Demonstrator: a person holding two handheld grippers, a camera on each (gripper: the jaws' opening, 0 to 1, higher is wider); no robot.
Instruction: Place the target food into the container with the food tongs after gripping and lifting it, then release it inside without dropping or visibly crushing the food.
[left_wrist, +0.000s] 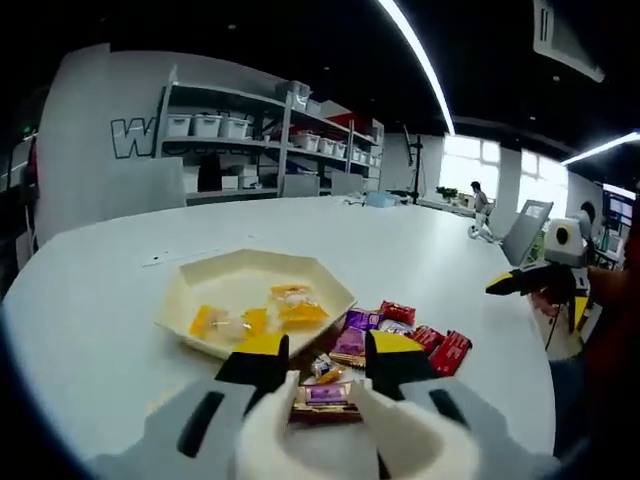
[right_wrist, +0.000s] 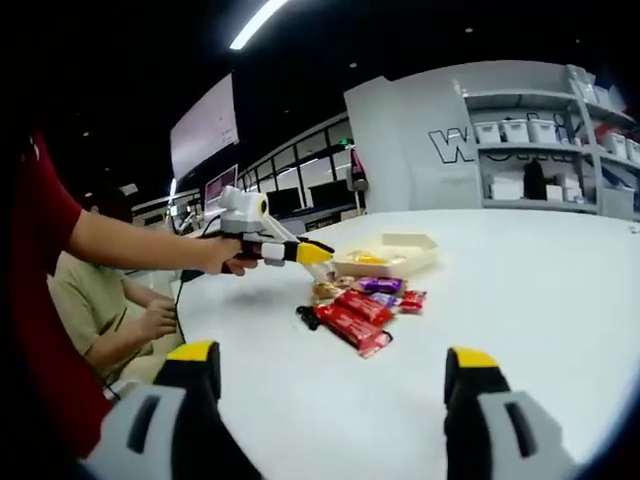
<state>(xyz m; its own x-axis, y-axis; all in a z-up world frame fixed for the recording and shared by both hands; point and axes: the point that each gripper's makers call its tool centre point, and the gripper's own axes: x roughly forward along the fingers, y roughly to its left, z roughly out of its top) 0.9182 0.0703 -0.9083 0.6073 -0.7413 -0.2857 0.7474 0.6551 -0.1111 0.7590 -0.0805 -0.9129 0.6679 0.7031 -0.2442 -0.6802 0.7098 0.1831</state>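
Shelving (left_wrist: 270, 130) with white bins fills the upper left of the left gripper view, behind a big white table (left_wrist: 120, 300). Left of centre on that table sits a cream six-sided tray (left_wrist: 190, 290) holding a few yellow-wrapped snacks (left_wrist: 298, 312). Just right of the tray lies a small heap of wrapped snacks: purple ones (left_wrist: 358, 322) in the middle, red ones (left_wrist: 450, 352) at the right end. At the bottom centre the left gripper (left_wrist: 322, 358) has its yellow-tipped jaws spread apart over the near edge of the heap, with a purple-and-brown wrapped bar (left_wrist: 325, 397) lying between them; I cannot tell whether either jaw touches it. At the far right, the right gripper (left_wrist: 512, 282) hangs above the table edge, well apart from the heap.

In the right gripper view, a person in a red sleeve (right_wrist: 40, 230) fills the left side, and another person in a light shirt (right_wrist: 90, 300) sits behind. The hand (right_wrist: 225, 258) holds the left gripper (right_wrist: 312, 252), whose yellow tip points down just above the left end of the snack heap. The tray (right_wrist: 412, 258) shows at centre, with the red bars (right_wrist: 350, 322) nearer the camera. Along the bottom, the right gripper (right_wrist: 335, 370) has its jaws wide apart with nothing between them, over bare table.
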